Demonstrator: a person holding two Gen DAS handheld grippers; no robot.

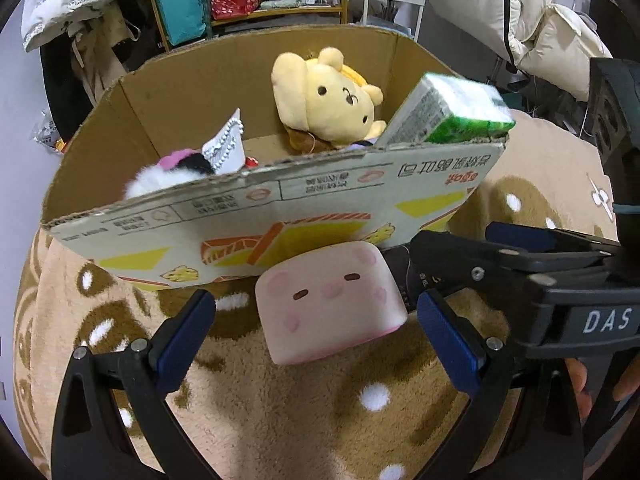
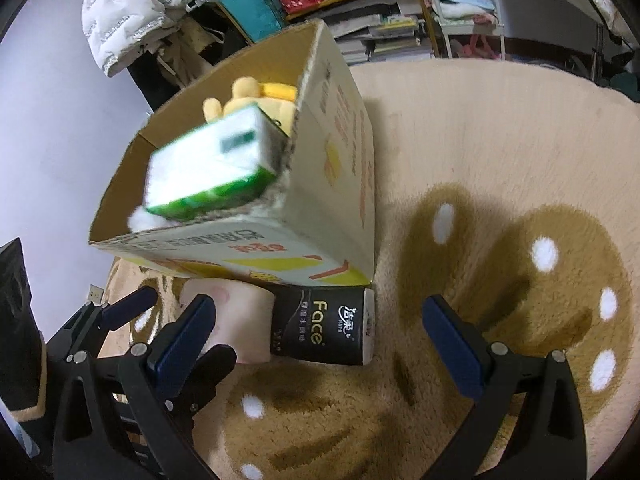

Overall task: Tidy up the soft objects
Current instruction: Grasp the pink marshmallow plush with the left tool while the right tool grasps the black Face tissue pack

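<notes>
both left fingers (image 1: 188, 336) stand spread apart, the pink squishy block (image 1: 330, 306) lying between them on the rug (image 1: 280, 420), against the cardboard box (image 1: 280, 216). from the right wrist, the right gripper (image 2: 320, 336) gapes empty; the black tissue pack (image 2: 320, 326) rests just ahead, between its fingers, beside the block.

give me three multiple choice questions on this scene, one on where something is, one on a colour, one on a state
1. Where is the pink squishy block?
A. inside the cardboard box
B. on the rug in front of the cardboard box
C. on a shelf

2. What colour is the plush bear in the cardboard box?
A. yellow
B. blue
C. grey

3. How is the left gripper?
A. shut on the green pack
B. shut on the box wall
C. open, a finger either side of the pink block

Key: 1 B, it lies on the rug against the box's outer wall. 2 A, its head and ears are pale yellow. 3 C, both pads stand clear of the block.
</notes>
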